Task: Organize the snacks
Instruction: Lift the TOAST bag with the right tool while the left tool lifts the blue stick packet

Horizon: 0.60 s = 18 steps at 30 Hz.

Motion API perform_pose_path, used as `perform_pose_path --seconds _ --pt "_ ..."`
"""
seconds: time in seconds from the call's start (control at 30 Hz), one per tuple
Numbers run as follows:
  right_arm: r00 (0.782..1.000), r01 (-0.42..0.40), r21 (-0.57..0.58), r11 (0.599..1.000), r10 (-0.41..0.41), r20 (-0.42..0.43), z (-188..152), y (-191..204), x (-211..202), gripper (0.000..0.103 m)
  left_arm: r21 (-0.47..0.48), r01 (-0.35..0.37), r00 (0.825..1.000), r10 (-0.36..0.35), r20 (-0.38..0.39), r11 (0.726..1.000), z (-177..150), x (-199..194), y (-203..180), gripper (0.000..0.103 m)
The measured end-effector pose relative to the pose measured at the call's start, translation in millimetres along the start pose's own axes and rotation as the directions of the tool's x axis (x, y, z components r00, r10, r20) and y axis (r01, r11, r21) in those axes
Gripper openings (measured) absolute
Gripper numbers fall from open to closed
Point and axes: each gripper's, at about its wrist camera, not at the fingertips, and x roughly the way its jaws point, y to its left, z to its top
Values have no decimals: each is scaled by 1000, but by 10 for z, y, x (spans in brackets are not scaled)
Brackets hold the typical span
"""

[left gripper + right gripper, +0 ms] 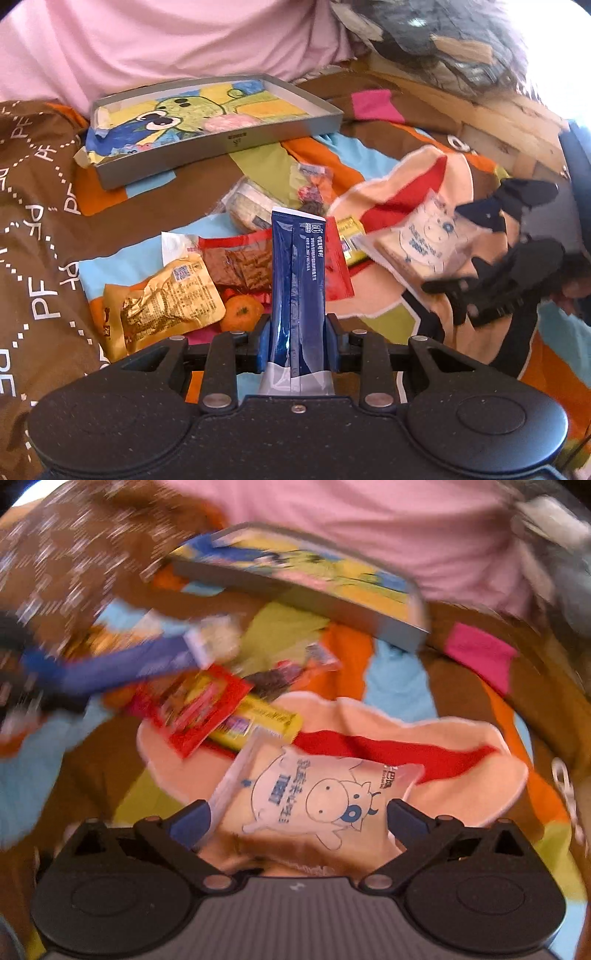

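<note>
My left gripper (299, 328) is shut on a tall blue sachet (297, 266) that stands upright between its fingers. Below it on the bedspread lie a gold packet (162, 306), a red packet of dark strips (240, 266), a tangerine (242, 314) and a yellow bar (349, 236). My right gripper (299, 816) is shut across a clear packet with a cow drawing (314, 801), held above the cloth. The same packet (424, 240) shows in the left wrist view, with the right gripper (480, 288) blurred. A grey tray (236, 138) lined with a cartoon drawing sits behind the pile.
A brown patterned bedspread (44, 221) with bright patches covers the surface. Pink bedding (166, 44) rises behind the tray, and a wooden frame (498, 122) runs along the right. More small packets (255, 206) lie between the pile and the tray (332, 609).
</note>
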Motion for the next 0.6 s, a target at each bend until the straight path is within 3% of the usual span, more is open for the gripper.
perform_pose_path --seconds 0.1,0.17,0.23,0.4,0.53,0.6 --pt "1000 10 -301 954 -13 -8 -71 130 -11 103 -14 -10 999 11 31 1000 30 -33 13 32" --pt "999 26 -482 876 -34 -7 -116 200 30 103 -18 -18 998 19 53 1000 59 -49 11 32" --pt "1000 -4 -567 823 -9 -20 -89 227 110 103 -27 -21 998 22 64 999 91 -53 12 32" --pt "987 -160 -645 747 100 -129 121 190 392 103 -46 -33 996 36 79 998 150 -55 8 32" --pt "948 -307 -572 761 191 -255 278 62 591 102 -56 -47 996 52 77 997 197 -39 3 32" --pt "935 -343 -529 777 224 -276 291 -13 644 99 -70 -52 995 57 78 996 221 -31 11 32"
